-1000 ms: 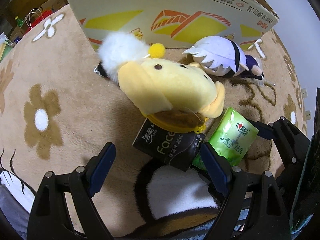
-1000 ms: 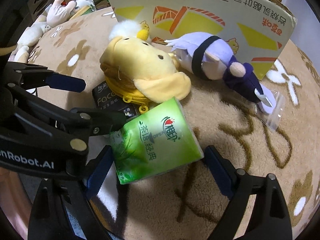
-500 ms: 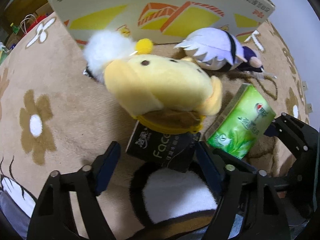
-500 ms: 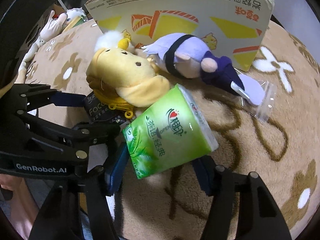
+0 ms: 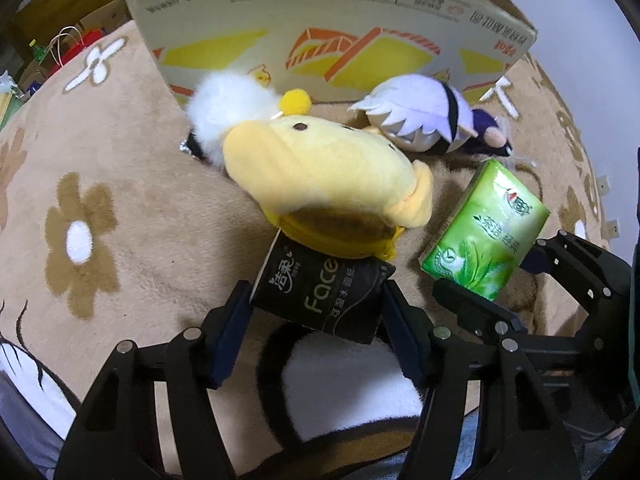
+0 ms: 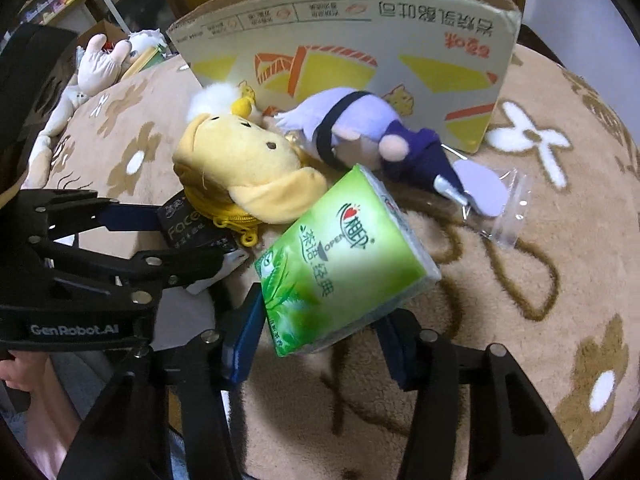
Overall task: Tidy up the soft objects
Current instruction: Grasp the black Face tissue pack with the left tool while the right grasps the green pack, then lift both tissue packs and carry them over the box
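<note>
Left gripper [image 5: 316, 320] clamps black plastic tissue pack [image 5: 320, 288]; right gripper [image 6: 320, 332] clamps green tissue pack [image 6: 340, 256]. Risk: yellow plush duck [image 5: 320, 176] overlapping black pack gets dragged.

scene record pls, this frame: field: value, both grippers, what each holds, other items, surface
left gripper: shut on black tissue pack
right gripper: shut on green tissue pack, lifted and tilted
yellow plush: lying on the far end of the black tissue pack
purple plush: lying in front of the cardboard box
clear plastic bag: by the purple plush's feet
surface: beige flower-pattern blanket
</note>
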